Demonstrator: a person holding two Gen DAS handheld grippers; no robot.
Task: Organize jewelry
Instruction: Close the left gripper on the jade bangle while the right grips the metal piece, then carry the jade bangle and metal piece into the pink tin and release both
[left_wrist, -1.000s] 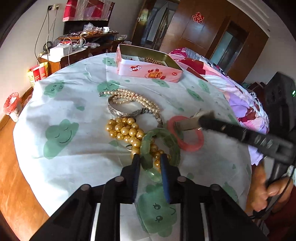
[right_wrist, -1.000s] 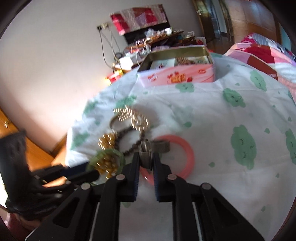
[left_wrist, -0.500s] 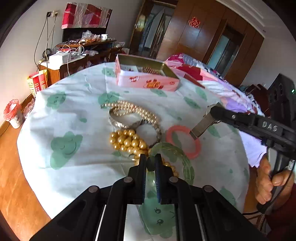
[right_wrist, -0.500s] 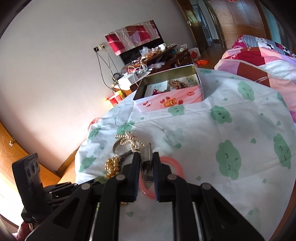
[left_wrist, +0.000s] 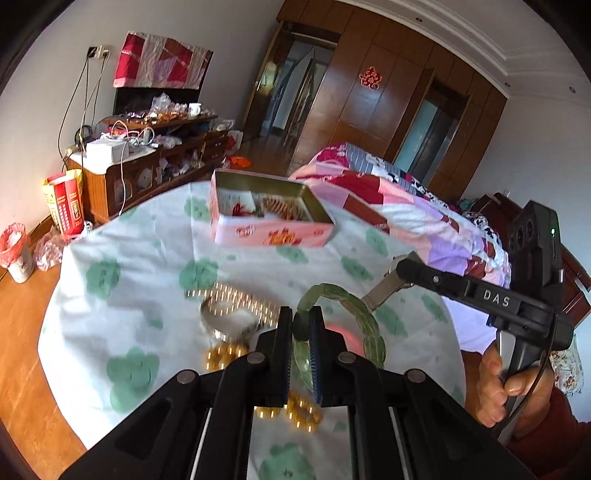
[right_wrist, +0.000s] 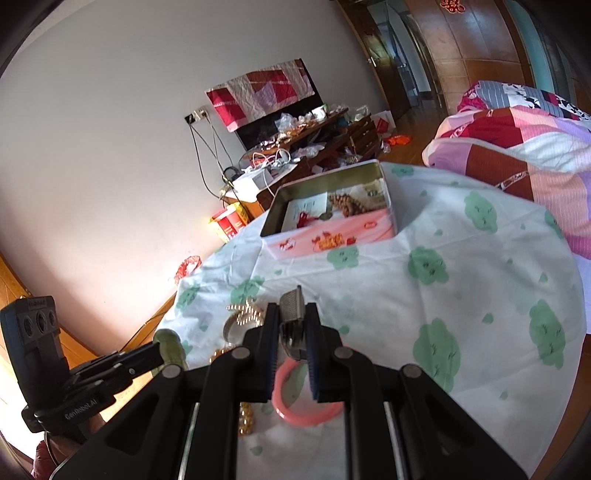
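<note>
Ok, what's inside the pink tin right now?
The pink tin holds a brown beaded strand, a red tasselled piece and a printed card. Its near wall hides the front floor.

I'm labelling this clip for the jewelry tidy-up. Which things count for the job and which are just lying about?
Job:
- green bangle, in left tool
- metal watch, in right tool
- pink bangle
- pearl strand
- gold beads
- pink tin

Lying about:
- bed quilt
- cluttered cabinet
</note>
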